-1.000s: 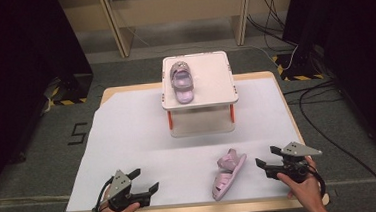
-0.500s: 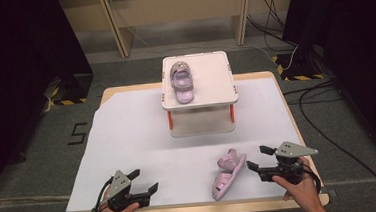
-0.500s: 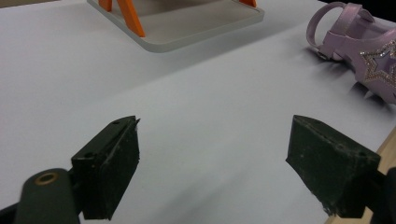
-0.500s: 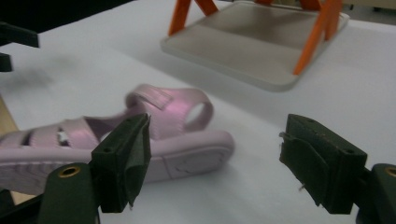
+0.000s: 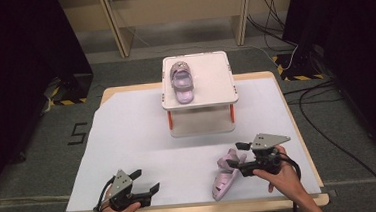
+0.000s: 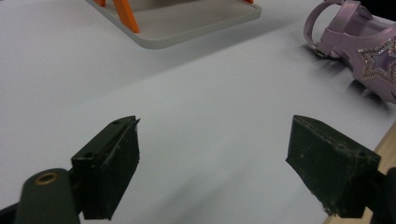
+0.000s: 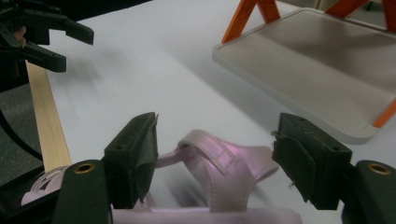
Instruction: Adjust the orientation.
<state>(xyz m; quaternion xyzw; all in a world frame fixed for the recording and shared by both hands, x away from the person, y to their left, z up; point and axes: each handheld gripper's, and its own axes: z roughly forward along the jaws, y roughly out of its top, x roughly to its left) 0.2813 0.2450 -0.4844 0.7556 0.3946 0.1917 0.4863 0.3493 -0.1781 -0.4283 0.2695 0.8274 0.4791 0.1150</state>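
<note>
Since a second ago the right claw (image 5: 240,158) has slid in from the table's right edge toward the loose sandal (image 5: 225,176), and its jaws have just been closing a little, with the sandal's heel strap between them but not yet pinched.

Largest first: the table (image 5: 128,135), with its white sheet, runs out ahead of both claws. Well beyond the right claw stands the rack (image 5: 209,82) on orange legs, and on its top tray lies the other sandal (image 5: 181,80), already placed, toe pointing away. The rack's lower tray (image 7: 327,65) shows up and to the right of the right claw's jaws in the right gripper view.

That sandal lies flat on the sheet, directly at the right claw's tips; in the right gripper view its heel strap (image 7: 219,156) arches up between the two pads, clear of both (a gap shows on each side). So the right claw stands apart, poised around the strap.

The left claw (image 5: 146,181) rests on the near left, jaws wide apart with nothing between them, the sandal (image 6: 359,51) off to its upper right.

My reading: the grasp is about to happen; closing fully on the strap should let the sandal be lifted to the rack beside its mate.
</note>
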